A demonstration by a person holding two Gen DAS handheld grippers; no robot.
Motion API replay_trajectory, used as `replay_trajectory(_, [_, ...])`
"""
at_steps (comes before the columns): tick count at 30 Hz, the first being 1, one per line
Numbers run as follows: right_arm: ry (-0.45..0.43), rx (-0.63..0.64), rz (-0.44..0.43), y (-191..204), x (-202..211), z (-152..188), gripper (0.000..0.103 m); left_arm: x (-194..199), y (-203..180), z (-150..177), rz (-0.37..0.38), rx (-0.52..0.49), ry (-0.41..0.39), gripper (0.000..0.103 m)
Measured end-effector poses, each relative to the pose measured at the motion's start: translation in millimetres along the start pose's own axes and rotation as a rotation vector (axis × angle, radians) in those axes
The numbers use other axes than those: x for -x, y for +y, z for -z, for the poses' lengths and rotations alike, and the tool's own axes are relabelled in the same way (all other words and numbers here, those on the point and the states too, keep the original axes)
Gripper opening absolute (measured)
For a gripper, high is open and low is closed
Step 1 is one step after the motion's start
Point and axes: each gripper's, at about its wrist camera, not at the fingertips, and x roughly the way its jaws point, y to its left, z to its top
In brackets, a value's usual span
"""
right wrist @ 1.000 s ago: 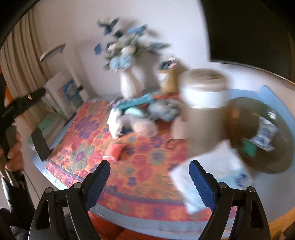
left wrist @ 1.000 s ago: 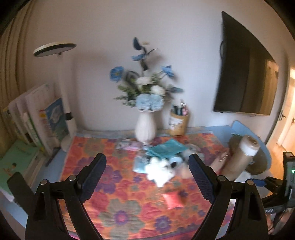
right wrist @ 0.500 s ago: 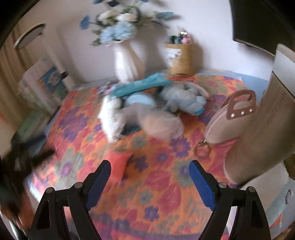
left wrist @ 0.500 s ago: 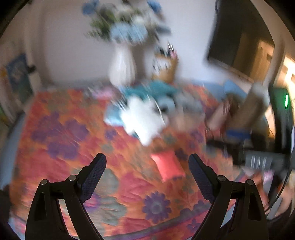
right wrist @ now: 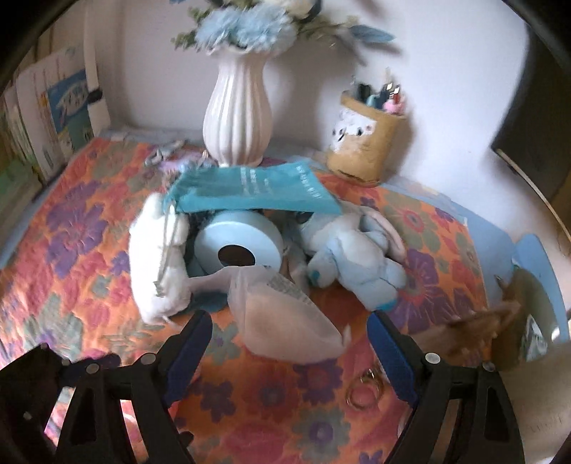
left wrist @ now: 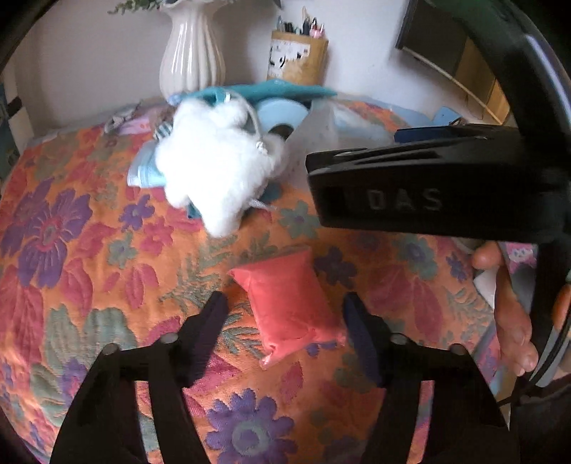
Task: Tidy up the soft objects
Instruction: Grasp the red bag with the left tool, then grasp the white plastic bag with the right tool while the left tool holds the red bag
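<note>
Lighting: soft, warm daylight, moderately bright; source out of frame.

Overexposure: white plush toy (left wrist: 210, 167) blown out, fur detail lost.

Shadows: vase (right wrist: 237, 117) and pen holder (right wrist: 367, 142) cast soft shadows on the wall behind; left claw (left wrist: 283, 314) and right claw (right wrist: 289, 339) read as dark silhouettes.

Blur: flowers (right wrist: 249, 25) smeared by motion; brown object (right wrist: 478, 335) at right streaked; floral cloth (left wrist: 71, 250) reasonably sharp.

Distortion: strong fisheye curvature, black vignette in all corners, both views.

The raised letters "DAS" stand on the black plastic body of the right gripper (left wrist: 428, 185); other printing is illegible.
</note>
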Motion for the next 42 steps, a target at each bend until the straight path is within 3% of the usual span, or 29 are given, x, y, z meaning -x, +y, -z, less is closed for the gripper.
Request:
replay_trajectory(4, [0.036,-0.019,-0.003,-2,-18,2,0.084,1,2,-1,-0.013,0.007,-0.015,0.055])
replay_trajectory(5, [0.039,-0.031,-0.028,-3,-19,3,0.066,1,4,-1,-0.011,0.011,-0.015,0.052])
replay_trajectory(6, [0.048,-0.042,-0.052,-4,-20,4,0.056,3,5,0,-0.019,0.011,-0.017,0.044])
replay_trajectory(9, [0.047,-0.075,-0.08,-6,-16,10,0.049,8,11,1,-0.012,0.014,-0.022,0.038])
replay_trajectory(13, [0.074,-0.206,-0.195,-16,-2,21,0.044,21,24,3,0.003,0.033,-0.042,0.038])
replay_trajectory(16, [0.103,-0.344,-0.37,-24,13,39,0.044,34,40,7,-0.02,0.054,-0.052,0.038])
replay_trajectory(19, [0.143,-0.409,-0.487,-20,21,58,0.044,43,58,11,-0.035,0.073,-0.058,0.038])
replay_trajectory(23, [0.235,-0.523,-0.584,-20,15,83,0.045,48,74,18,-0.042,0.098,-0.059,0.038])
replay_trajectory(25, [0.237,-0.555,-0.55,-25,13,90,0.055,46,79,20,-0.021,0.111,-0.065,0.038])
replay_trajectory(27, [0.201,-0.544,-0.438,-30,19,91,0.07,42,79,24,-0.004,0.115,-0.067,0.038])
replay_trajectory(34, [0.068,-0.353,-0.203,-14,56,74,0.075,36,69,22,-0.029,0.081,-0.064,0.038])
replay_trajectory(36, [0.028,-0.268,-0.174,1,60,68,0.086,36,68,21,-0.026,0.079,-0.067,0.038])
replay_trajectory(42, [-0.014,-0.092,0.061,28,26,55,0.089,37,72,22,-0.01,0.092,-0.067,0.038])
